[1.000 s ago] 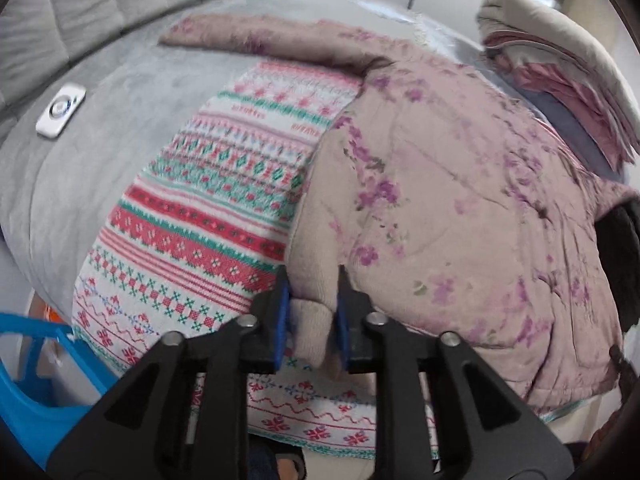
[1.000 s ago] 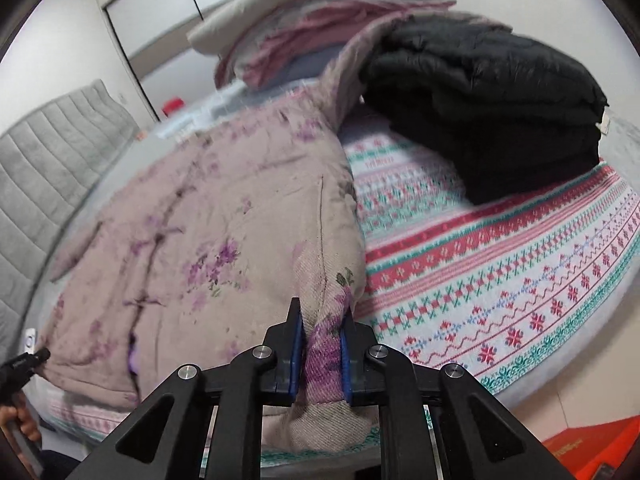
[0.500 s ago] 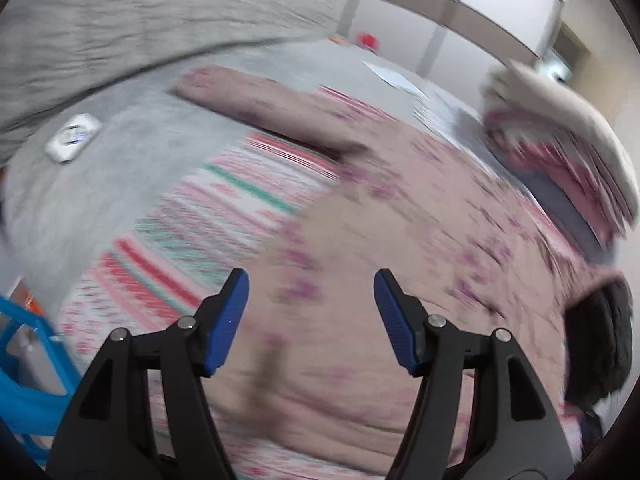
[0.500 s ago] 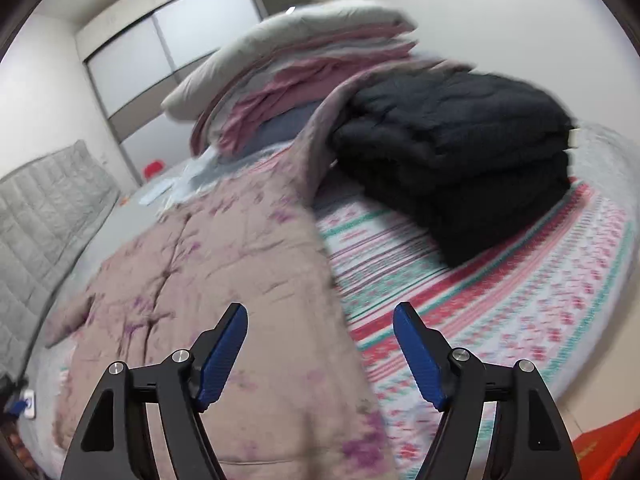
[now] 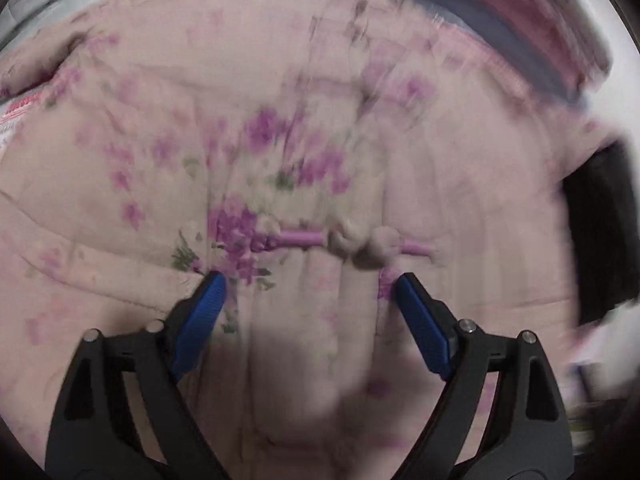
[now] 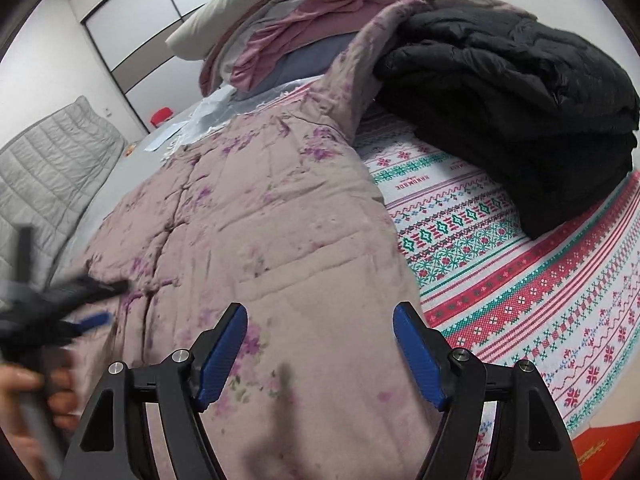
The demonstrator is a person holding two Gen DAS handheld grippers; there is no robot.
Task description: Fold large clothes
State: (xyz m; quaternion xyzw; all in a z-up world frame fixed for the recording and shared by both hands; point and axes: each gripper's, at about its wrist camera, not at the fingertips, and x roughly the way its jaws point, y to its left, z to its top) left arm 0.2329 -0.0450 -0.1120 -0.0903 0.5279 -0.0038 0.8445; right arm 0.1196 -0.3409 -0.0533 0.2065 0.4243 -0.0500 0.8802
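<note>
A large padded pink coat with purple flowers (image 6: 256,208) lies spread flat on the bed. It fills the left wrist view (image 5: 280,152), blurred, with its front closure and small pink loops near the middle. My left gripper (image 5: 308,284) is open and empty, close above the coat's front. It also shows blurred at the left edge of the right wrist view (image 6: 80,308). My right gripper (image 6: 320,316) is open and empty, above the coat's lower right part. One sleeve (image 6: 360,56) runs up under the black stack.
A folded black padded jacket (image 6: 520,112) sits on the patterned red, green and white blanket (image 6: 540,280) to the right. A pile of folded bedding (image 6: 304,16) stands behind. A grey quilted headboard (image 6: 44,176) is at the left. An orange box (image 6: 608,448) is off the bed's corner.
Both grippers let go of the coat's hem corners and opened. The left gripper then moved forward, low over the coat's front. The right gripper lifted slightly and stayed over the coat's lower part.
</note>
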